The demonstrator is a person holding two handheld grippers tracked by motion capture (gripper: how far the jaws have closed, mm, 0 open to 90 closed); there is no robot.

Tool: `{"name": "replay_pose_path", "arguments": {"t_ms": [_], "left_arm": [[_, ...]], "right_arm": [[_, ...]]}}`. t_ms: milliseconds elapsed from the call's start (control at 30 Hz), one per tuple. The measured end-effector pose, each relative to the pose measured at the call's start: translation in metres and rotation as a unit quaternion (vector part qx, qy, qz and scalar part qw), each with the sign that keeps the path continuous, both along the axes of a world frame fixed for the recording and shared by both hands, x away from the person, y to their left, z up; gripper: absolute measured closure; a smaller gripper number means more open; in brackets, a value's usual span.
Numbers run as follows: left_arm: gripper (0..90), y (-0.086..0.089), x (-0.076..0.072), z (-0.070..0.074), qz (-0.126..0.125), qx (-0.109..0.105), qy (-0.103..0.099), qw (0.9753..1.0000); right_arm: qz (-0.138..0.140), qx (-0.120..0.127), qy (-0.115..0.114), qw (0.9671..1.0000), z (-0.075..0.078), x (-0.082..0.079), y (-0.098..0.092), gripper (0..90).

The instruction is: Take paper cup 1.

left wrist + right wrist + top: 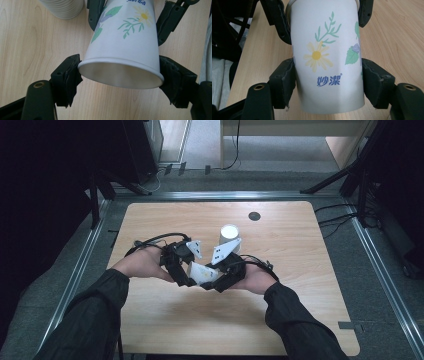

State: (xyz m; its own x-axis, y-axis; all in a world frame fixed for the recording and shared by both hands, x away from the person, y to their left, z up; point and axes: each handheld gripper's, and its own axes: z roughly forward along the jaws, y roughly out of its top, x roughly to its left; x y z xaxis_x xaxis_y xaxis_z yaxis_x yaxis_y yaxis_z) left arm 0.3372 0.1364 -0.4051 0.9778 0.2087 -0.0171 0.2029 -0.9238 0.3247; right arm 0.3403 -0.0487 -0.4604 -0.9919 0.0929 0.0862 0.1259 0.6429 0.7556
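A: Two grippers on one paper cup (202, 273), low centre of the high view. Left gripper (186, 279) comes in from the left, right gripper (214, 282) from the right, tips meeting at the cup.

B: Jaw state, left?

A: Left gripper (119, 75) in its own view: both pads pressed against the cup (122, 47) at the rim, one on each side. Clamped on it. The open mouth faces the camera and the cup tilts away toward the upper frame.

B: Right?

A: Right gripper (328, 81) in its own view: pads tight on the cup (327, 57) near the closed base end, wall slightly dented at the lower right pad. Also clamped. The other gripper's jaws show at the top of that frame, on the far end of the cup.

B: Print on the cup?

A: Yellow daisy, green leaves, blue characters.

B: Surroundings?

A: Cup is held lying sideways above the wooden table (300, 300). Stack of white cups (229, 238) stands upside down just behind the grippers, toward frame centre; its ribbed edge shows at the upper left of the left gripper view (63, 8). Dark round grommet (254, 216) sits farther back, upper centre.
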Motion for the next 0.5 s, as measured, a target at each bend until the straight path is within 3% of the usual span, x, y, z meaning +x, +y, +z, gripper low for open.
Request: {"name": "replay_pose_path", "arguments": {"t_ms": [233,500], "left_arm": [[22.2,0.002,0.000,0.000,-0.003,-0.013,-0.004,0.9999],[16.5,0.011,0.001,0.003,0.013,-0.047,-0.007,0.9988]], "right_arm": [[0.002,0.009,0.000,1.0000,0.001,0.000,-0.002,33.5],[-0.011,0.024,-0.002,0.9996,0.006,0.003,-0.012,33.8]]}}
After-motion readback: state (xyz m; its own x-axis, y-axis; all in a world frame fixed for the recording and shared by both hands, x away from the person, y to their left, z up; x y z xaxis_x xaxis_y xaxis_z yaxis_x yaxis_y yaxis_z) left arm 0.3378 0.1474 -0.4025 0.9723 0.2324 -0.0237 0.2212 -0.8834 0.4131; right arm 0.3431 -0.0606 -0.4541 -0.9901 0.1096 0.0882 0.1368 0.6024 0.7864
